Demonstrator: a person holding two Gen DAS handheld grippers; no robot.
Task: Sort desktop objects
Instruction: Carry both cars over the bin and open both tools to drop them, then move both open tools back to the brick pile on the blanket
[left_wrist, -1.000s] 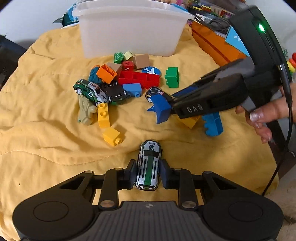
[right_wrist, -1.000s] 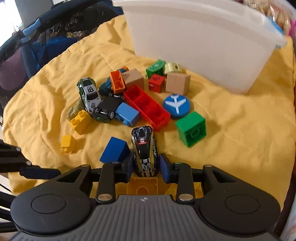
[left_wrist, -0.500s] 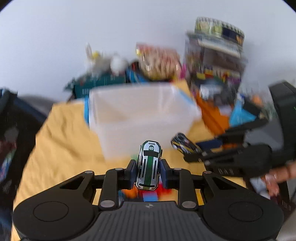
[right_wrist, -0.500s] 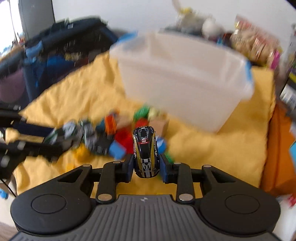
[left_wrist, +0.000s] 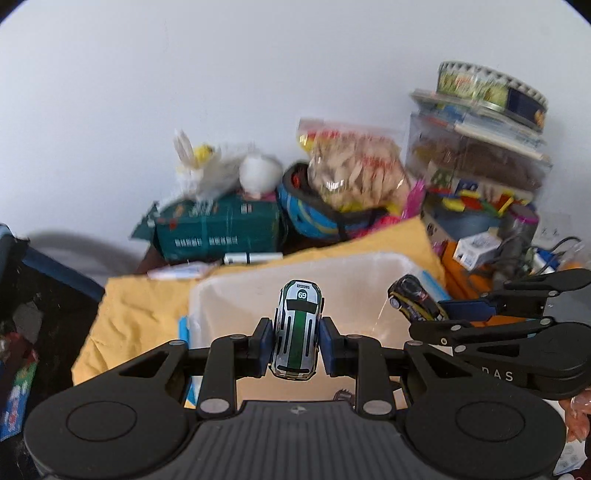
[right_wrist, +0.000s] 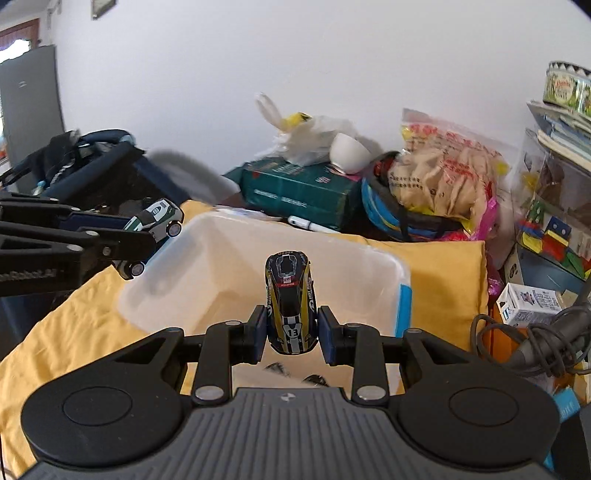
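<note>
A translucent plastic bin (right_wrist: 236, 258) sits on the yellow quilt (right_wrist: 443, 266), its mouth facing up below both tools. The left gripper (left_wrist: 293, 341) pinches a silver toy car with a green stripe (left_wrist: 297, 328) over the bin; the right gripper (right_wrist: 291, 328) clamps a black-and-yellow toy car numbered 13 (right_wrist: 290, 302) above the near rim. I'd bring each car well past the rim, drop low, then release, so neither bounces out.

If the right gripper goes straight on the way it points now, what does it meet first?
Probably the inside of the white bin: the right gripper, shut on the black and yellow car, points down into its open top. Depth is unclear.
</note>
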